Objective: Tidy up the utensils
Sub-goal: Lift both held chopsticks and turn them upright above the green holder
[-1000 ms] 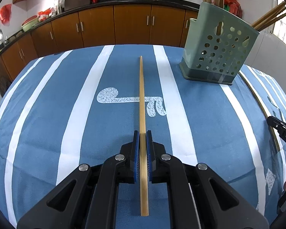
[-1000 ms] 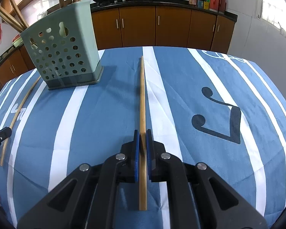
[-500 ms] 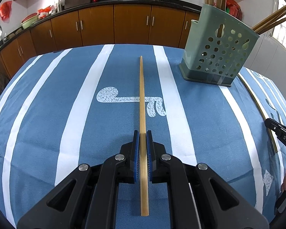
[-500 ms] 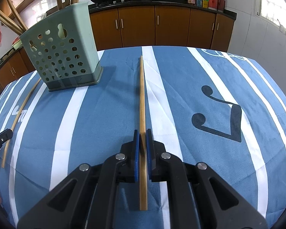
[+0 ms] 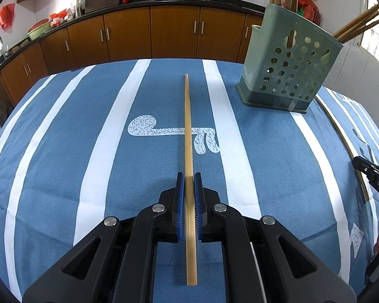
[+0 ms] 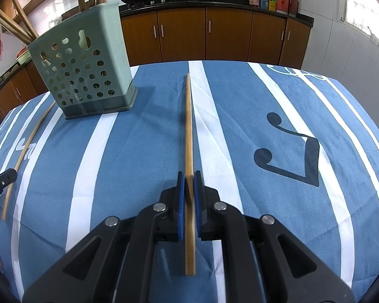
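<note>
In the left wrist view, the left gripper (image 5: 188,179) sits at the bottom centre of the frame, its jaws closed tight on a chopstick (image 5: 188,136) that runs straight up the middle of the picture over a blue tablecloth (image 5: 63,151) with white stripes. The stick's butt end sticks out behind the blue pads (image 5: 180,202), toward the bottom of the frame. A green holder (image 5: 288,75) with round holes stands at the upper right, with several wooden sticks rising from it. The right gripper (image 5: 374,181) shows at the right edge, on a second chopstick (image 5: 341,136) that curves along that edge.

In the right wrist view, the right gripper (image 6: 188,179) is likewise clamped shut on its chopstick (image 6: 188,131), which points up the centre of the frame. The holder (image 6: 86,75) stands at the upper left. The left gripper (image 6: 0,181) appears at the left edge, with the other chopstick (image 6: 27,149) beside it.
</note>
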The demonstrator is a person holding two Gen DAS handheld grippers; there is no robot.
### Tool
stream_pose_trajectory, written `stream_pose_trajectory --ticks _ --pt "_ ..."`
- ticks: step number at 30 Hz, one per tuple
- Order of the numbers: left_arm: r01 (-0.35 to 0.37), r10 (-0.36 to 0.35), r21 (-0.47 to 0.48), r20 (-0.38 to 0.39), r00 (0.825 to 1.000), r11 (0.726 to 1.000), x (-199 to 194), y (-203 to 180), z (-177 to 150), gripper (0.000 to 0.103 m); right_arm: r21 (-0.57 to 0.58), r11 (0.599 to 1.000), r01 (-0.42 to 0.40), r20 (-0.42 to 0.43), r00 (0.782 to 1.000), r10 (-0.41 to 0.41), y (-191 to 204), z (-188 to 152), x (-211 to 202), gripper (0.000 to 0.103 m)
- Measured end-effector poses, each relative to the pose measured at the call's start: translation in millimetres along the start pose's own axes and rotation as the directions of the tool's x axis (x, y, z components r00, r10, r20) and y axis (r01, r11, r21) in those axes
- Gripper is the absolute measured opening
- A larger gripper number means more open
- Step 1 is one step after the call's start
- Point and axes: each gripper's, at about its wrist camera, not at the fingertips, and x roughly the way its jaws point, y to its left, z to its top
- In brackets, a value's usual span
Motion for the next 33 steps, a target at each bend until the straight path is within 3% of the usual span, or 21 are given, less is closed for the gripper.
stream_pose_trajectory --ticks 21,25,33 --pt "-0.008 0.008 0.037 -0.006 1.000 0.999 -6.2 -2.2 -6.2 0.008 0.007 1.000 -0.011 0.003 1.000 0.011 -1.0 -4.7 -4.7 0.008" --pt "0.007 -0.007 0.031 -0.009 1.000 0.999 -12.5 0.8 -7.1 0.008 0.026 0.999 -0.029 0.048 0.998 0.028 -6.6 -3.0 -23.2 0.008" --pt "0.038 -0.039 0.013 0.078 0.996 0.999 -47.5 9.1 4.2 0.007 0.056 0.997 -0.052 0.168 0.985 0.042 -18.2 14.0 -68.1 0.008"
